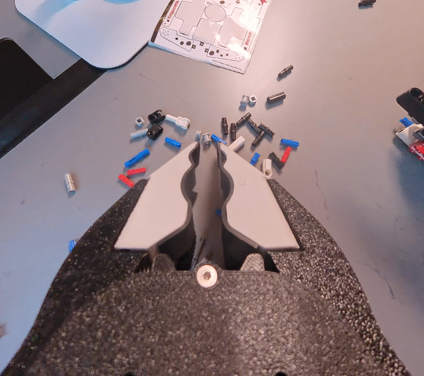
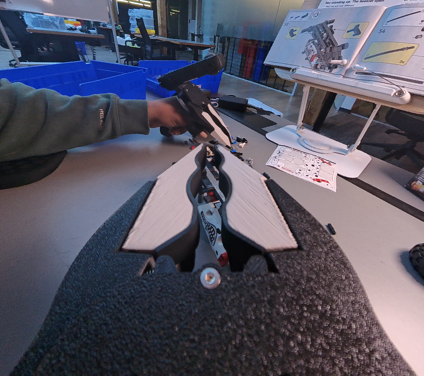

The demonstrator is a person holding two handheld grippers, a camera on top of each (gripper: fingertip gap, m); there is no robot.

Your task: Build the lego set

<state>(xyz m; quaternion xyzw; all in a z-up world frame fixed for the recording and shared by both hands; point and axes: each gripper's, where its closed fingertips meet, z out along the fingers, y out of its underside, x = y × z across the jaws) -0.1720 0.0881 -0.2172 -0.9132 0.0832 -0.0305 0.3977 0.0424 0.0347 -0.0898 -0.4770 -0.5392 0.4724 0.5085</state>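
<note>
The left wrist view is looking steeply down along its own fingers [image 1: 183, 181] at the grey worktop [image 1: 321, 204], sitting close above the scattered pins [image 1: 254, 130]. The right wrist view is riding lower and facing nearly level across the worktop [image 2: 80, 192], taking in the room behind, the blue bins [image 2: 75, 80] and the booklet stand [image 2: 344, 89]. Both views are sharing the sticker sheet [image 1: 215, 18] [image 2: 302, 165], the stand's white base [image 1: 80, 27] [image 2: 321, 144] and the pin scatter [image 2: 238, 142]. The right view is also catching the left gripper [image 2: 228, 143] from the side, farther off.
</note>
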